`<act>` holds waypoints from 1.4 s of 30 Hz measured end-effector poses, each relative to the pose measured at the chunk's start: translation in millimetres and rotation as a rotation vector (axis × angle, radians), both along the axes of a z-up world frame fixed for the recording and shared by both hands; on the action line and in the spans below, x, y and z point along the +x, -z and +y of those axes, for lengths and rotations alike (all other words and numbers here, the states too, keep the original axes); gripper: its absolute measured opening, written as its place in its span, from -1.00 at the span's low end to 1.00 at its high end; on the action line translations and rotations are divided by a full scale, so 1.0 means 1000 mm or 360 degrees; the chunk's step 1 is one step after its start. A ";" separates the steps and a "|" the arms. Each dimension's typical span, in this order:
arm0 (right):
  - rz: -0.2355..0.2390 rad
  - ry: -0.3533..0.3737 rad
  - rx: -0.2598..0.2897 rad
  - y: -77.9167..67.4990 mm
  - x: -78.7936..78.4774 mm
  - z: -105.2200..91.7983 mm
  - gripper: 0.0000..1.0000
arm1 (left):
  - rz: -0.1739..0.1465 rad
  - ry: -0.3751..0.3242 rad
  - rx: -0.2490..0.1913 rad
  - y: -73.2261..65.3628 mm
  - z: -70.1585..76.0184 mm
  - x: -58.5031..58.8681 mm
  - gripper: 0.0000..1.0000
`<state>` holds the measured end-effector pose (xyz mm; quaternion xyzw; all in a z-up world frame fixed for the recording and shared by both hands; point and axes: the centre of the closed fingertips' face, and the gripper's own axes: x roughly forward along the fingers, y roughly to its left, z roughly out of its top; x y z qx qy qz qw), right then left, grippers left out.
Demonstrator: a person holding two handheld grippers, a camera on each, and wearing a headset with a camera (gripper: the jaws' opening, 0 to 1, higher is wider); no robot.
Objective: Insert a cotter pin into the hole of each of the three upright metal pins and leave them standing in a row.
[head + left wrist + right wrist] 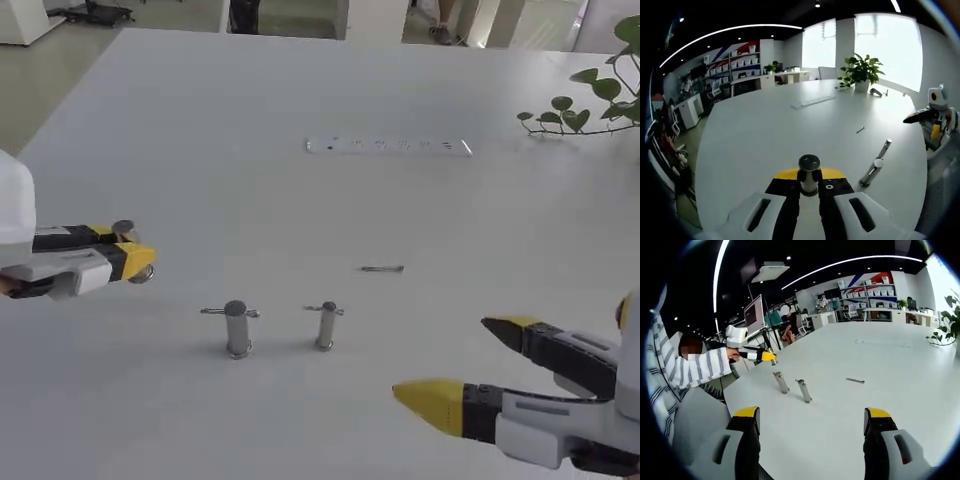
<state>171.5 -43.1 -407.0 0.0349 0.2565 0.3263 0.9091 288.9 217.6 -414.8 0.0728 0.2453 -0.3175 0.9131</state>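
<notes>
Two upright metal pins (pixel 237 330) (pixel 326 325) stand side by side on the white table, each with a cotter pin through its top. A loose cotter pin (pixel 382 268) lies flat behind them. At the left, my left gripper (pixel 135 250) is shut on a third metal pin (pixel 809 175), held clear of the table. My right gripper (pixel 465 360) hangs open and empty at the front right, well apart from the pins. In the right gripper view, the two standing pins (pixel 781 382) (pixel 804 390) and the loose cotter pin (pixel 855 380) lie ahead of the open right gripper (pixel 812 414).
A white power strip (pixel 388 146) lies flat further back on the table. A potted plant (pixel 600 90) reaches in at the far right edge. Office desks and shelves stand beyond the table.
</notes>
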 end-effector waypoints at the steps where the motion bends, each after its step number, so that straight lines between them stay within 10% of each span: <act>1: -0.0001 0.0001 0.0000 0.000 0.000 0.000 0.67 | 0.0009 -0.0012 -0.0003 0.000 0.001 -0.003 -0.82; 6: 0.0001 0.0004 0.0001 0.002 -0.003 -0.002 0.67 | 0.0036 -0.0077 -0.0067 0.000 0.007 -0.023 -0.82; 11: 0.0016 0.0002 -0.0008 0.005 -0.003 -0.005 0.67 | 0.0067 -0.0054 0.0012 0.003 0.010 -0.046 -0.82; 22: 0.0024 -0.0025 -0.0023 0.007 -0.004 -0.002 0.68 | -0.0003 0.0026 0.0052 -0.011 -0.001 -0.082 -0.82; 42: 0.0023 -0.0101 -0.0045 0.003 -0.005 0.012 0.80 | 0.0058 0.0171 -0.0081 -0.002 -0.047 -0.107 -0.82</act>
